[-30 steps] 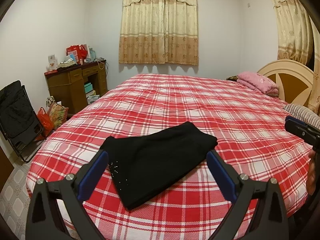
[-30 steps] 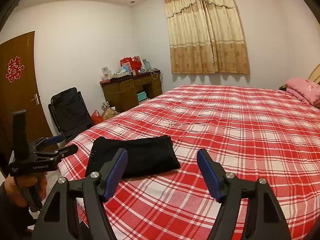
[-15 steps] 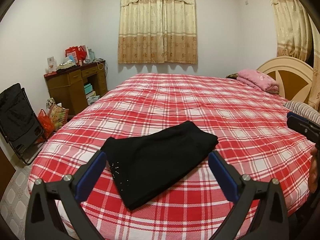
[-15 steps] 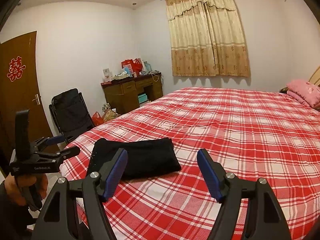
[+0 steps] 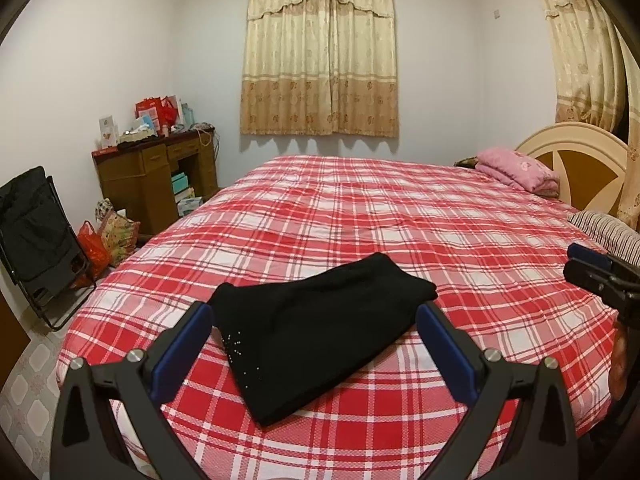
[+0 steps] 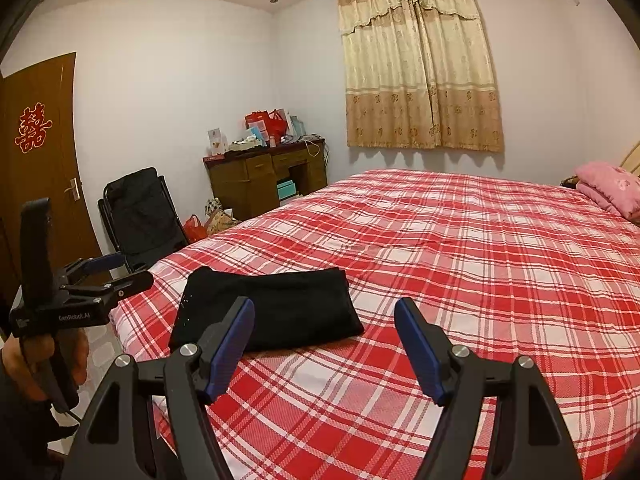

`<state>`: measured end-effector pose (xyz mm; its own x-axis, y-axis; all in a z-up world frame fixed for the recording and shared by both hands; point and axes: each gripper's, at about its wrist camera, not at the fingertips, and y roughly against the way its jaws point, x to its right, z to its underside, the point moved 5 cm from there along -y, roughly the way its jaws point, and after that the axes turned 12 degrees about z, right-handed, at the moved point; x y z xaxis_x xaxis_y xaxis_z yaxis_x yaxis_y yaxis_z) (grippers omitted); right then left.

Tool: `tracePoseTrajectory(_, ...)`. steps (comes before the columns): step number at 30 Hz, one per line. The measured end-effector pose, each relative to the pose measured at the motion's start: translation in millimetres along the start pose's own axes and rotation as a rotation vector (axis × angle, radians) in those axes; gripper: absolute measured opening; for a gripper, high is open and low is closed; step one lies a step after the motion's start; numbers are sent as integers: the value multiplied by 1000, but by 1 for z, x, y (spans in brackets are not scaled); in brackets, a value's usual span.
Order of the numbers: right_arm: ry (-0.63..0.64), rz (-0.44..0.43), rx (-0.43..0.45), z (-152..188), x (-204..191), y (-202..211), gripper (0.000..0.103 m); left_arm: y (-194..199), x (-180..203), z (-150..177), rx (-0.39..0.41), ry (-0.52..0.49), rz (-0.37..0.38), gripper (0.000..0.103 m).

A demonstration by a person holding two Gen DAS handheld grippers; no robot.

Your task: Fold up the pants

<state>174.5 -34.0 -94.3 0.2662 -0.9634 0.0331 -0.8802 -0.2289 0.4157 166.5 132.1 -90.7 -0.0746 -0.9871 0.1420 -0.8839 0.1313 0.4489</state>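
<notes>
Black pants (image 5: pixel 316 332) lie folded into a compact rectangle near the front corner of the bed, with small sparkly studs on one edge. My left gripper (image 5: pixel 316 316) hovers above and in front of them, open, nothing between its blue pads. In the right wrist view the same pants (image 6: pixel 272 308) lie left of centre. My right gripper (image 6: pixel 324 312) is open over the bedspread just right of them, touching nothing. The left gripper (image 6: pixel 120 270) shows at that view's left edge in a hand. The right gripper (image 5: pixel 588 264) peeks in at the left wrist view's right edge.
A red and white plaid bedspread (image 5: pixel 400 216) covers the big bed. A pink folded blanket (image 5: pixel 516 168) and striped pillow (image 5: pixel 608 232) lie by the headboard. Left of the bed stand a black folding chair (image 6: pixel 140 216), a cluttered wooden desk (image 6: pixel 264 176), bags on the floor and a brown door (image 6: pixel 40 152).
</notes>
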Motion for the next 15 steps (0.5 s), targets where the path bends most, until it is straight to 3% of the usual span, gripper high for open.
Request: tracePoseTrajectory(15,-1,0,-10,2,-2,0,74,-5,-4,7,-12,-8,-2,103)
